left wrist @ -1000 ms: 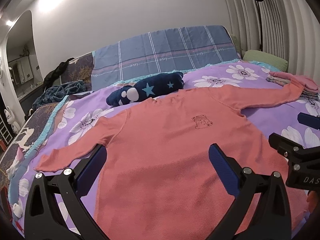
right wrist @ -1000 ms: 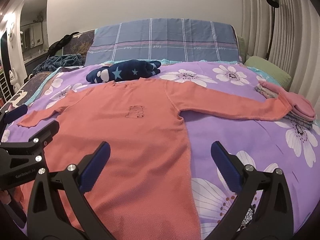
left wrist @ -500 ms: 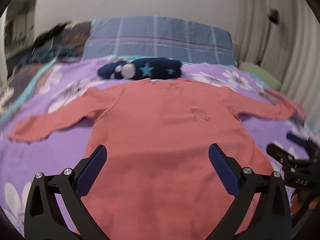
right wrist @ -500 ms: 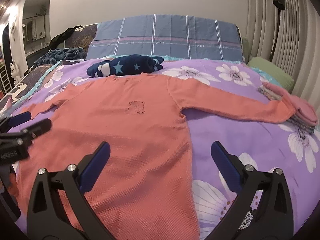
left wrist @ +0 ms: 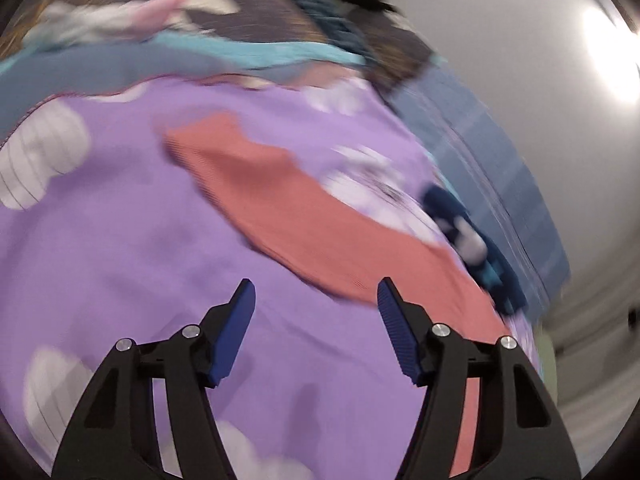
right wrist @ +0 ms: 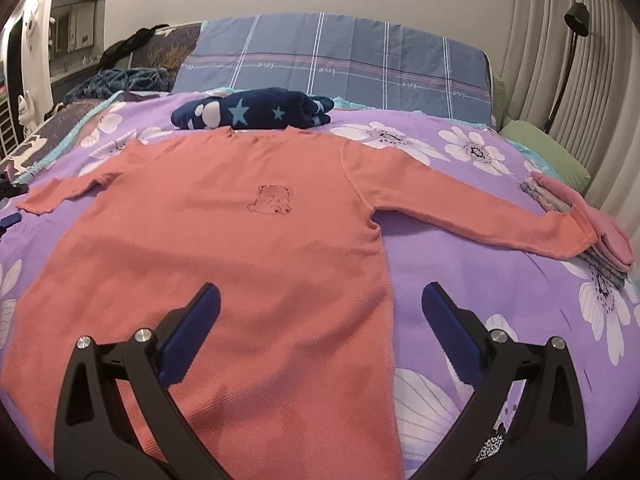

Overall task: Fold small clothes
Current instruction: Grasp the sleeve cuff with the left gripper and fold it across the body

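Observation:
A salmon long-sleeved shirt (right wrist: 248,248) with a small bear print lies flat and face up on the purple flowered bedspread (right wrist: 480,300), sleeves spread. My right gripper (right wrist: 320,312) is open and empty, hovering over the shirt's lower right side. In the blurred, tilted left wrist view, my left gripper (left wrist: 316,300) is open and empty, just short of the shirt's left sleeve (left wrist: 280,200). A tip of the left gripper (right wrist: 10,204) shows at the left edge of the right wrist view, by the cuff.
A navy star-patterned garment (right wrist: 256,114) lies beyond the collar. A stack of folded pink and patterned clothes (right wrist: 580,220) sits under the right cuff. A blue plaid pillow (right wrist: 340,68), green cushion (right wrist: 548,152) and floor lamp (right wrist: 568,48) stand behind.
My left gripper has swung sharply left and tilted, from over the shirt's body to near the left sleeve, its jaws somewhat narrower. My right gripper has hardly moved.

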### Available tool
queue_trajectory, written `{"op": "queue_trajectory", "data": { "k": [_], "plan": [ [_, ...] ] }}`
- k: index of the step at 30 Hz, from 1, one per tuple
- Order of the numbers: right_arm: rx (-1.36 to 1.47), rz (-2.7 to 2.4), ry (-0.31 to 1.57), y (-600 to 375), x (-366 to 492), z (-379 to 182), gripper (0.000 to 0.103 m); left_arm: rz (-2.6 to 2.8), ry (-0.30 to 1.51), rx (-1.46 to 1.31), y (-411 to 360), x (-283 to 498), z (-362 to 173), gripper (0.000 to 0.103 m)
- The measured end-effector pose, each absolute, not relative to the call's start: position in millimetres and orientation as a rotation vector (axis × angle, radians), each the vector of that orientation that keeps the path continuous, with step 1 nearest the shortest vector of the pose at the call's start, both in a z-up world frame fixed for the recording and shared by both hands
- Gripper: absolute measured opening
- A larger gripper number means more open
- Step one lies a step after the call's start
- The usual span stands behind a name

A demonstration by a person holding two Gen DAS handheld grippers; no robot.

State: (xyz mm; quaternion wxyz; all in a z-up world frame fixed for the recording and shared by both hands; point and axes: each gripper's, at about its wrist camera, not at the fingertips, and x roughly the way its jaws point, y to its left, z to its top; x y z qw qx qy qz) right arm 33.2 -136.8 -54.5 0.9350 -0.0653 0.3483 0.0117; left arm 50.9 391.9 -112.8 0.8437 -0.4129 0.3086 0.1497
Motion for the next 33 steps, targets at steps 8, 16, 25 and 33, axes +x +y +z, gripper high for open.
{"op": "queue_trajectory", "data": {
  "k": [8,16,25,33],
  "plan": [
    [-0.101,0.001,0.762,-138,49,-64,0.101,0.411,0.614,-0.996,456,98,-145,0.05],
    [-0.089,-0.041,0.798,-146,67,-73,0.101,0.42,0.546,-0.985,472,113,-136,0.003],
    [-0.026,-0.012,0.787,-150,86,-70,0.101,-0.004,0.522,-0.521,300,179,-11,0.003],
    [0.013,-0.014,0.783,-166,98,-64,0.101,-0.41,0.652,-0.268,97,199,-16,0.003]
  ]
}}
